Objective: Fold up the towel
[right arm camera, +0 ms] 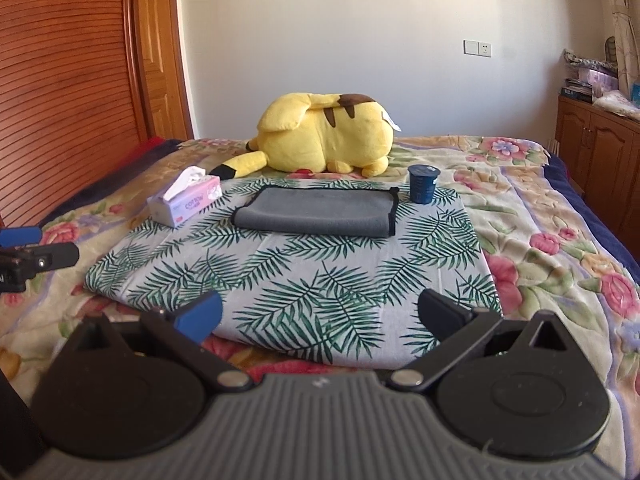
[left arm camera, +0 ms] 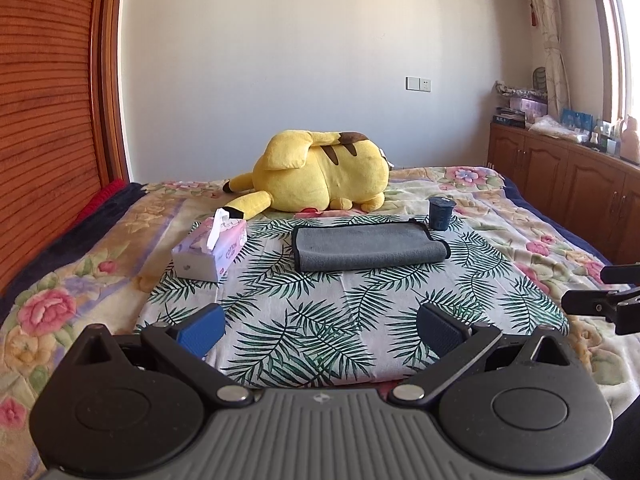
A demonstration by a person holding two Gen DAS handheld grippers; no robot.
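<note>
A grey towel (left arm camera: 368, 249) with black edging lies folded in a flat rectangle at the far end of a leaf-print cloth (left arm camera: 352, 312) on the bed. It also shows in the right wrist view (right arm camera: 316, 212). My left gripper (left arm camera: 320, 330) is open and empty, held above the near edge of the cloth, well short of the towel. My right gripper (right arm camera: 320, 318) is open and empty too, above the near edge of the leaf-print cloth (right arm camera: 304, 284). Each gripper shows at the edge of the other's view.
A tissue box (left arm camera: 210, 250) stands left of the towel and a dark blue cup (left arm camera: 441, 213) stands at its far right corner. A yellow plush toy (left arm camera: 320, 172) lies behind them. A wooden headboard is on the left, wooden cabinets (left arm camera: 560, 184) on the right.
</note>
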